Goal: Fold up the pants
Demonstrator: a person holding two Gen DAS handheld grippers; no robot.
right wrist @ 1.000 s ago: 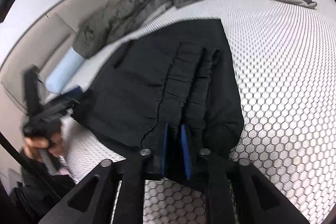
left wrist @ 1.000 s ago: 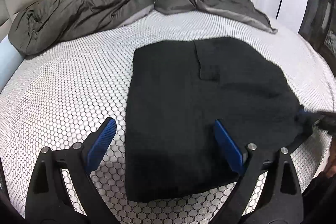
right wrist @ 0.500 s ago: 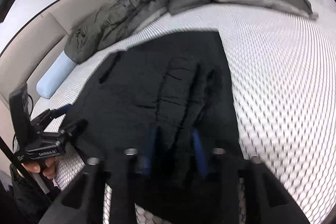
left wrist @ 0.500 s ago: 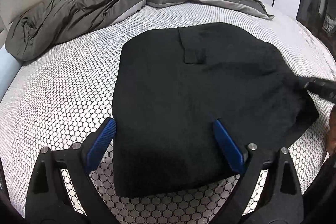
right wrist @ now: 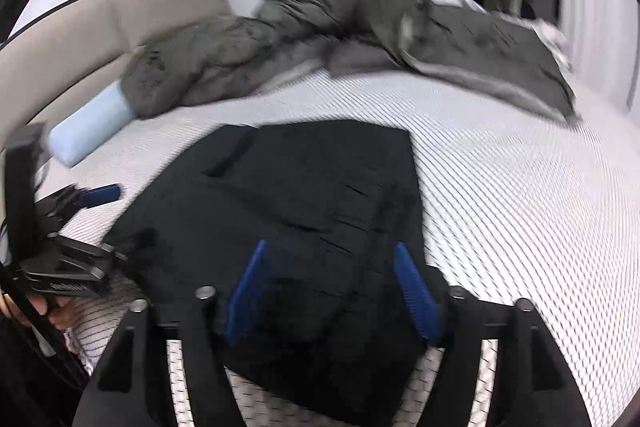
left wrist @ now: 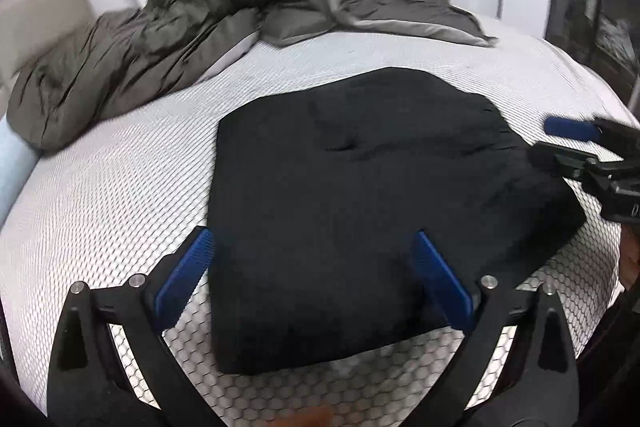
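Pants point(left wrist: 360, 195): lying folded into a black block on the honeycomb-patterned mattress point(left wrist: 120, 195), near its front edge.
Left gripper point(left wrist: 316, 279): you are holding it spread wide — its jaws are opening, clamping nothing.
Right gripper point(right wrist: 332, 291): its jaws are opening over the waistband end — blue pads point(right wrist: 416, 291) are pressing on nothing.
Duvet point(left wrist: 180, 27): bunched, well behind the pants.

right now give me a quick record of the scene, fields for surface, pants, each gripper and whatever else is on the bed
surface: bed with white honeycomb-patterned cover
pants: black pants, folded into a compact stack, lying flat mid-bed
left gripper: left gripper open, jaws opening, nothing gripped
right gripper: right gripper jaws opening above the pants' near edge, pads not pressing the cloth
other: grey duvet bunched at the far side; light blue pillow beside it
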